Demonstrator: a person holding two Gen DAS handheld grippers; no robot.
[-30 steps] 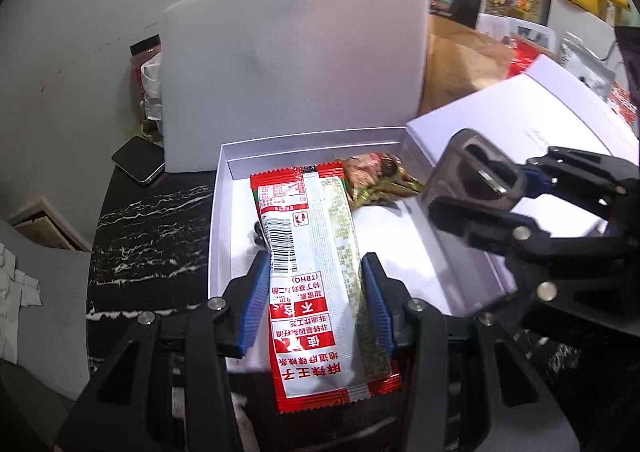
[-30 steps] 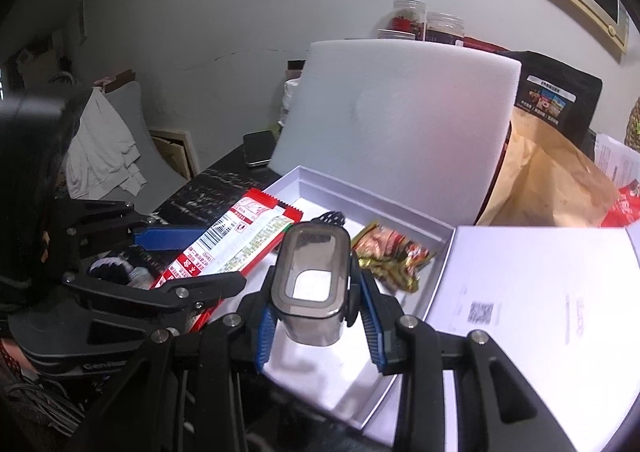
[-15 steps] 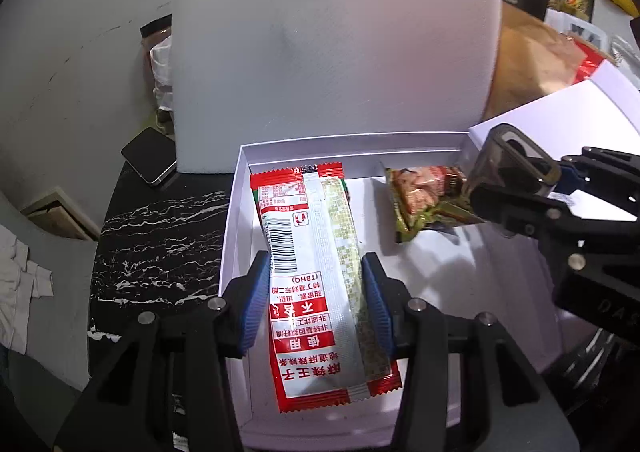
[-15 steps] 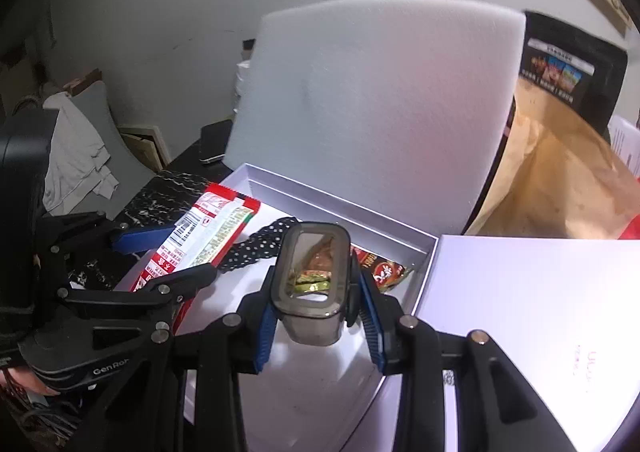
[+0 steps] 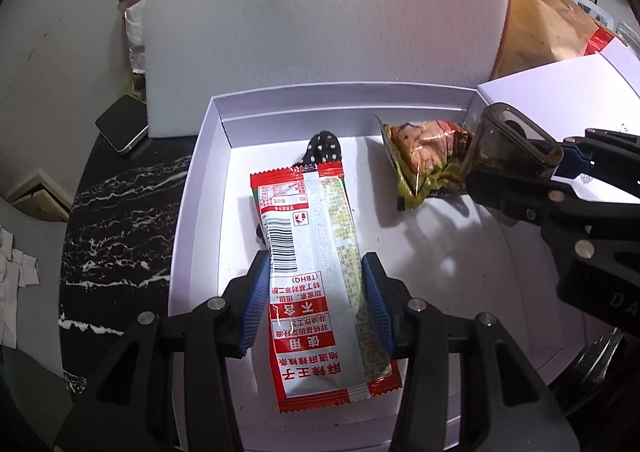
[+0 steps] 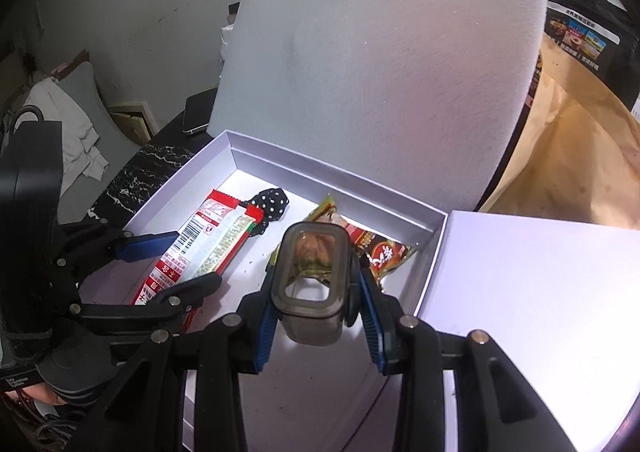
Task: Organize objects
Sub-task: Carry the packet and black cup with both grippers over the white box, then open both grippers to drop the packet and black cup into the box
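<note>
The left tongs (image 5: 316,312) are squeezing the long red snack packet (image 5: 320,292) over the white box (image 5: 200,187) to lay it flat inside, while the right tongs (image 6: 318,326) are gripping a small clear tub (image 6: 314,280) above the box, near the crinkly snack bag (image 6: 380,250), ready to set down.

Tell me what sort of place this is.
Probably a cluttered home room: snack packets in a white box on a marbled black table, a phone nearby, laundry heaped behind.
</note>
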